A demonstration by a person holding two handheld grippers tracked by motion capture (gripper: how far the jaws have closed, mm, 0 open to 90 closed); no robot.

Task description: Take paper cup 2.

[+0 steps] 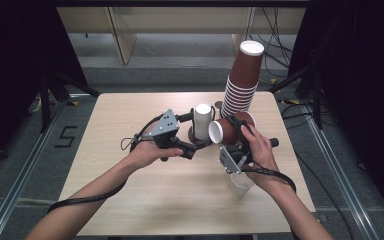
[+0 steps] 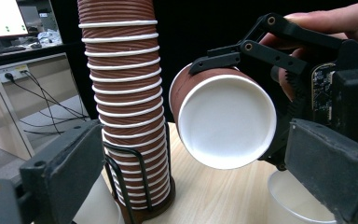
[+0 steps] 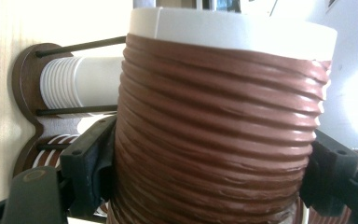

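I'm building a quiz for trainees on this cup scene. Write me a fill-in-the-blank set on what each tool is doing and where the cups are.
1. The right tool is shut on a ribbed ____ paper cup.
2. That cup is held on its ____, base toward the left tool.
3. The left tool's jaws are ____.
4. The tall brown cup stack stands in a wire ____.

Missing words: brown; side; open; holder

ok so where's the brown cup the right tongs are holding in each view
High view: brown cup lies sideways at centre, in the right tongs.
Left gripper view: centre-right, white base toward the camera.
Right gripper view: centre, between the jaws.
Shared landmark: tall brown cup stack.
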